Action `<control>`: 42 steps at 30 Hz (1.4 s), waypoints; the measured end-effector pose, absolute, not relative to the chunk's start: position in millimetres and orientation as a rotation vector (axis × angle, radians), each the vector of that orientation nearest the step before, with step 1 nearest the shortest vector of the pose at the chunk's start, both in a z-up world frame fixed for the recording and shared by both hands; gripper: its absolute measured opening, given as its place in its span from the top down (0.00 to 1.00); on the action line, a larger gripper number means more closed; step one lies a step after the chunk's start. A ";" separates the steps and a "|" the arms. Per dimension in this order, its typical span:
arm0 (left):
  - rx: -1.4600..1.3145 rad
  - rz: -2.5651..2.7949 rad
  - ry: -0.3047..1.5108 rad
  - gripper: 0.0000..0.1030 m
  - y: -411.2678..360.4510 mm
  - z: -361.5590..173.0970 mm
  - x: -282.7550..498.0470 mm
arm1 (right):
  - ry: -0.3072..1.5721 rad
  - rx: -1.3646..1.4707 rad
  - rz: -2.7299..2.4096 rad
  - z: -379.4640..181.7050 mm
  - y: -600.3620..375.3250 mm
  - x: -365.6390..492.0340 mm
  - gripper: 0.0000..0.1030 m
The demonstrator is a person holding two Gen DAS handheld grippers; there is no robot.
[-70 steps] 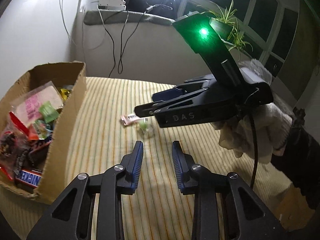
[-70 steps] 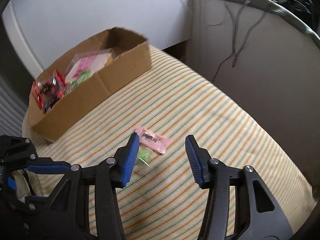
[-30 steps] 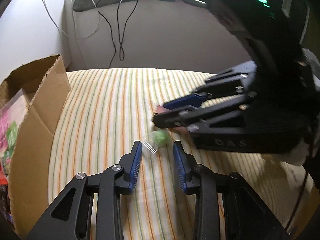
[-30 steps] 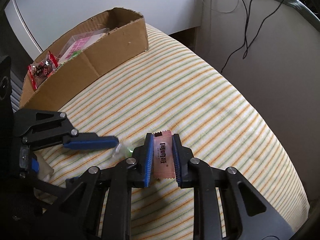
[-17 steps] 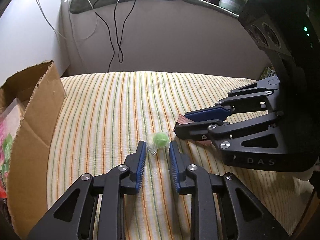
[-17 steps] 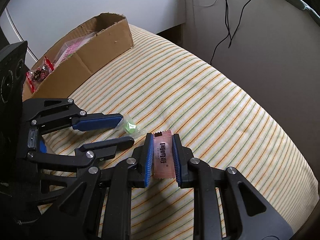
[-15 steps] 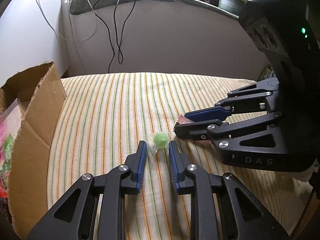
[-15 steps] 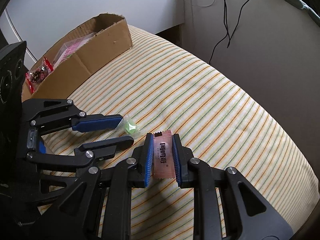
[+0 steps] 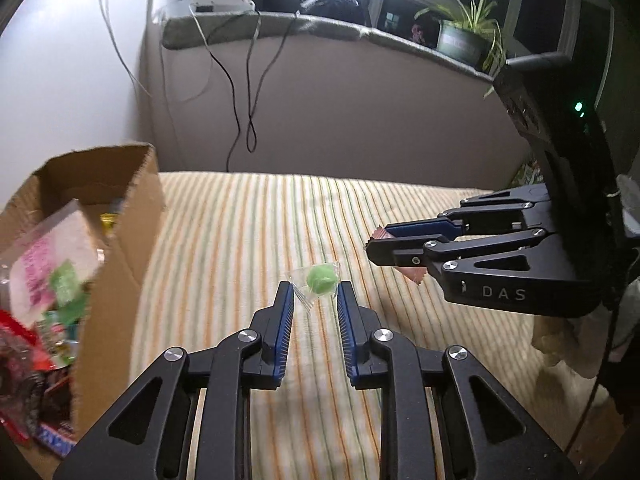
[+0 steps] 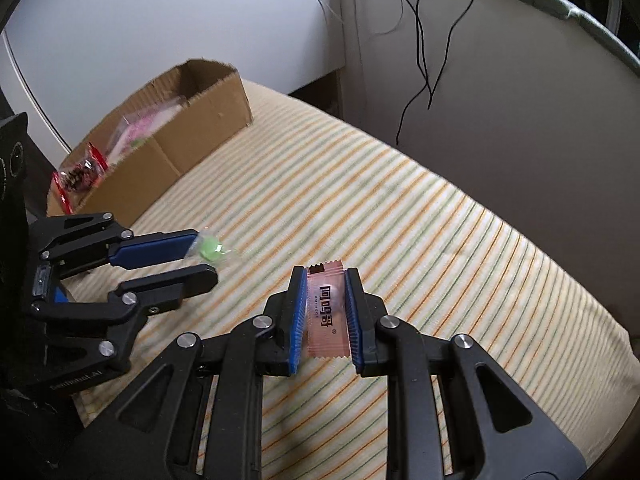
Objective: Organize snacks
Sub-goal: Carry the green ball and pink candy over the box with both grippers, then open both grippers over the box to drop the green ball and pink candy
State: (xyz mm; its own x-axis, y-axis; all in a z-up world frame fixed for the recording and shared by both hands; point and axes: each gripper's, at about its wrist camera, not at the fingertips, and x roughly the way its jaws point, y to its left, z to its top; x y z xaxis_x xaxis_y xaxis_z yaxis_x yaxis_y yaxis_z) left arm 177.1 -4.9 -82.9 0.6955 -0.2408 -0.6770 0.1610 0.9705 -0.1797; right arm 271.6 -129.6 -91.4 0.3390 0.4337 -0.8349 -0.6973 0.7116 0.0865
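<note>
While both grippers are above the striped cloth point(image 10: 440, 208):
Right gripper point(image 10: 325, 280): ribbed pads clamp flat pink sachet point(image 10: 326, 312).
Left gripper point(image 9: 315, 292): narrow jaws pinch round green candy point(image 9: 320, 278), clear wrapper.
Cardboard box point(image 9: 120, 248): rough-edged, open-topped, far left, free cloth between.

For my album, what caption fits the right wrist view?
Right gripper clamps a pink candy packet while the left gripper pinches a green sweet beside it.

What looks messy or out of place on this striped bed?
Little. The cardboard box has ragged, torn edges, and a red packet pokes over its rim. Each claw, left and right, holds one candy.
</note>
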 end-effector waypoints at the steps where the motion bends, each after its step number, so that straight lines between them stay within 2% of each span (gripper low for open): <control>1: -0.111 -0.221 0.762 0.80 -1.8 -77.3 174.2 | 0.969 -0.309 0.755 -88.1 -127.6 270.5 0.81; 16: -0.144 -0.102 0.649 0.80 65.7 -35.6 127.8 | 0.844 -0.343 0.841 -35.6 -52.9 234.0 0.81; 32: -0.206 0.072 0.612 0.80 157.1 -31.3 91.8 | 0.822 -0.381 0.916 -35.4 28.8 204.9 0.81; 42: -0.212 0.097 0.616 0.80 175.2 -35.0 90.7 | 0.821 -0.410 0.936 -39.8 59.8 204.2 0.81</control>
State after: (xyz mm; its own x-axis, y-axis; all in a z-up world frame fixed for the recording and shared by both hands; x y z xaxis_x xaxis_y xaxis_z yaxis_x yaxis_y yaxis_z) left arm 90.7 175.2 -35.0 0.8123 0.0275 -0.5826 -0.1534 0.9738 -0.1679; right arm 204.2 59.8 -39.8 0.3298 0.5446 -0.7711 -0.8356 0.5485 0.0300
